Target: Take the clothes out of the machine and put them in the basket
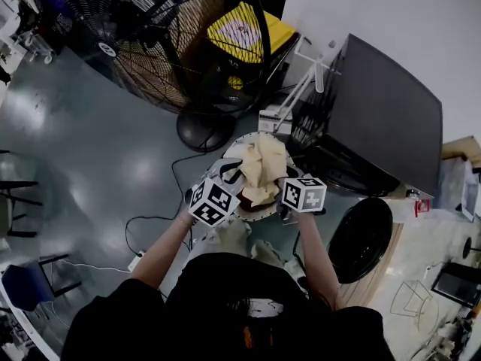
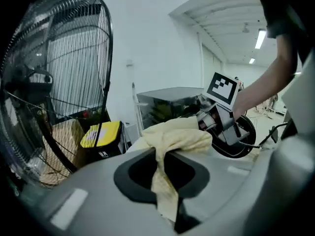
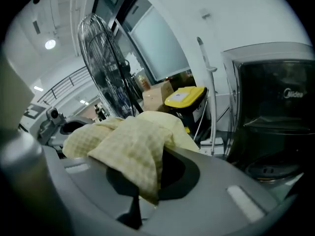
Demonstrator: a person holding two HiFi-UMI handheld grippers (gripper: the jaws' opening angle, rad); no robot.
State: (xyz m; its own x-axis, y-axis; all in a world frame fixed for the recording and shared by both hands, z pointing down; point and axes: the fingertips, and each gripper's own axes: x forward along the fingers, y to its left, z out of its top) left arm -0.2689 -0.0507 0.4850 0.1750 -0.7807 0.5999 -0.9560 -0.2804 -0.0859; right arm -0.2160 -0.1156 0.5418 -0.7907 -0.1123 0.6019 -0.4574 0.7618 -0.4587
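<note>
On machine (image 3: 273, 117) front, "Midea", cloth (image 3: 133, 154) in L+R jaws

Industrial hall: big floor fan (image 1: 150, 36), glossy floor (image 1: 75, 141).

cloth (image 1: 263, 164) | pale yellow, checked, bunched | pinched between both jaws | over basket (image 1: 255, 213)

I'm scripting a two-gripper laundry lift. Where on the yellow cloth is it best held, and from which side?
Probably by a bunched fold near each end of the yellow cloth, left gripper from its left, right gripper from its right, as now: it is limp and drapes between them.
</note>
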